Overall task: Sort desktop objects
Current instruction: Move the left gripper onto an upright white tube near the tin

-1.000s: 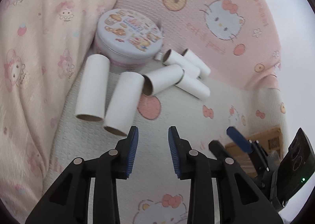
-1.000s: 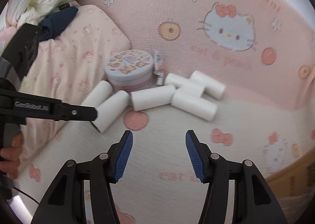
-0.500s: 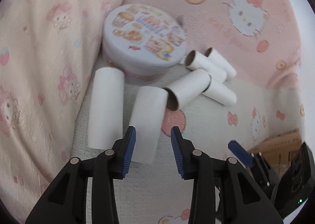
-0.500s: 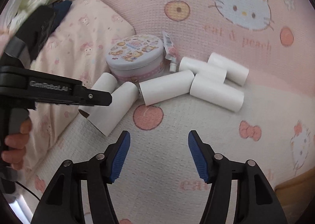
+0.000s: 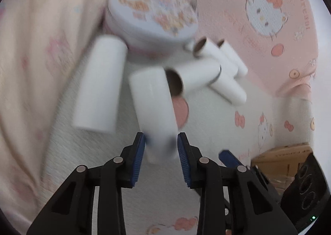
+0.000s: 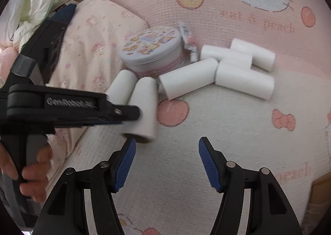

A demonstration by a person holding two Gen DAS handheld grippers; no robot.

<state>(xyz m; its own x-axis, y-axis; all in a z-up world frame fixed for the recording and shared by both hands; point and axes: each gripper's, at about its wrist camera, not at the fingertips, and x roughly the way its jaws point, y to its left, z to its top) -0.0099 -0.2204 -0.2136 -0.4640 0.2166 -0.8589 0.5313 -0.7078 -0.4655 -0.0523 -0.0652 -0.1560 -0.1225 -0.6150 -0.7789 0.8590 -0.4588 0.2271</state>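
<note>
Left wrist view: my left claw [image 5: 160,148] is down on the nearest white roll [image 5: 152,102], its near end sitting between the blue pads; jaws have just been closing in and the pads look pressed on its sides, so clenched on that roll, though the frame is blurred. A second roll [image 5: 99,84] lies just beside it to the left. Round printed tin [image 5: 151,17] sits behind both, with a cluster of four more rolls [image 5: 217,69] to its right, all on the cartoon-print blanket [image 5: 217,123]. Pale pillow [image 5: 41,48] on the left, cardboard box [image 5: 283,152] low right

Right wrist view: my right claw [image 6: 167,161] is released, jaws have been spreading, only blanket between them. The left claw comes in from the left, clamped on the nearest roll's lower end, my hand [image 6: 26,175] on its handle. A small tube [image 6: 187,38] leans behind the tin
</note>
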